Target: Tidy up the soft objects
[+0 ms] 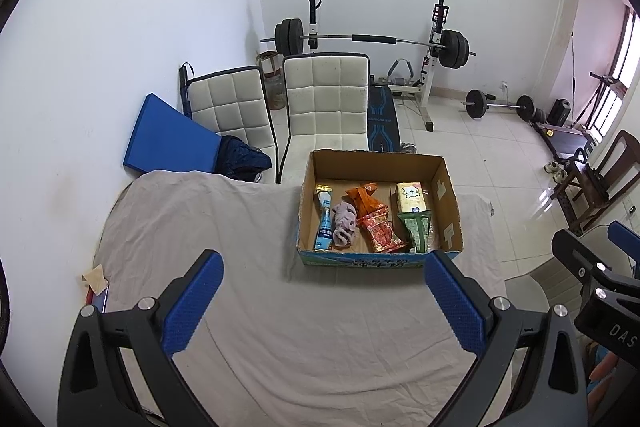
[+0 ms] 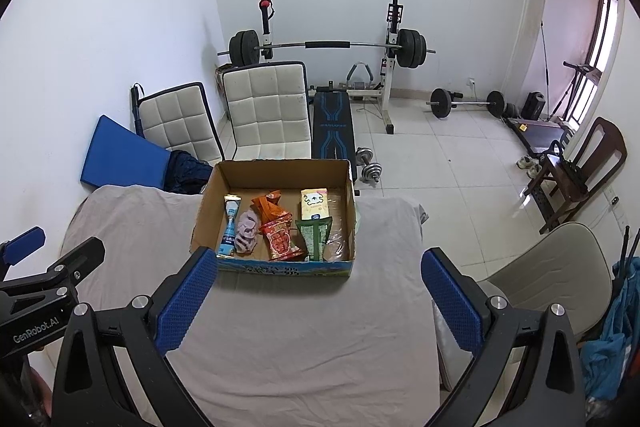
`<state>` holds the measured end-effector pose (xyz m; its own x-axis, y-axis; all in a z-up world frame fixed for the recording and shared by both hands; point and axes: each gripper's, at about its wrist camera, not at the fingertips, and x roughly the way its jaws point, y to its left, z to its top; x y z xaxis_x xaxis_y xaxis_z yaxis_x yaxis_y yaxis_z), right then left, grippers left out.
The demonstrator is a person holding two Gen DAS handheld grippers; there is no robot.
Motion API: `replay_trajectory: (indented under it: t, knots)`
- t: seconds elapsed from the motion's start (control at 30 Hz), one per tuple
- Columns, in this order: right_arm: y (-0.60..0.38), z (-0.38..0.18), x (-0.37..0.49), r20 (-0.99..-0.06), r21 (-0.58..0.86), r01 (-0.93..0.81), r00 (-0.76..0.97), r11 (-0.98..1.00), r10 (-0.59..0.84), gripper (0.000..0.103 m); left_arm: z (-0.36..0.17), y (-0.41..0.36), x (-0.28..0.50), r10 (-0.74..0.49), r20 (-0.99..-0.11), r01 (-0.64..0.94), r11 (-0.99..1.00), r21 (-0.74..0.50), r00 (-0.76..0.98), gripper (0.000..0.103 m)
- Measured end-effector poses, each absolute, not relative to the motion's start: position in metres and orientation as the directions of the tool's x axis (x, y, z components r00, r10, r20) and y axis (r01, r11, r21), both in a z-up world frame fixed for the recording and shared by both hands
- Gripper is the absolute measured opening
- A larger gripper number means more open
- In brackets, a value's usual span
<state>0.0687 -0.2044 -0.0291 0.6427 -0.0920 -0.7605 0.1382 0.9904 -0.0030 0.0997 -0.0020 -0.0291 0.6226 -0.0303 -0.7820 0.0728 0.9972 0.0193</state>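
Note:
A cardboard box [image 1: 448, 195] [image 2: 206, 211] stands on a table under a grey cloth [image 1: 280, 307] [image 2: 300, 327]. Inside lie a blue pouch [image 1: 325, 223] [image 2: 230, 227], a purple cloth [image 1: 345, 221] [image 2: 246, 229], an orange packet [image 1: 366, 199] [image 2: 270, 207], a red packet [image 1: 380, 231] [image 2: 281, 239], a green packet [image 1: 416, 229] [image 2: 314, 235] and a yellow packet [image 1: 411, 197] [image 2: 315, 203]. My left gripper [image 1: 324, 303] is open and empty, held above the cloth in front of the box. My right gripper [image 2: 316, 301] is open and empty beside it.
Two white padded chairs [image 1: 326, 103] [image 2: 266, 107] stand behind the table, with a blue mat [image 1: 168, 135] against the wall. A weight bench and barbell rack [image 1: 372, 41] stand farther back. A beige chair [image 2: 560, 267] and a wooden chair [image 2: 580, 171] are to the right.

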Motion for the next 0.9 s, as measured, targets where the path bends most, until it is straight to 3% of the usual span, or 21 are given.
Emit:
replay_trajectory:
  t: [0.9]
  knots:
    - [-0.191, -0.019, 0.070, -0.751, 0.000, 0.118, 0.656, 0.993, -0.078, 0.103, -0.019, 0.011, 0.098, -0.028, -0.775, 0.070, 0.997, 0.020, 0.632, 0.103]
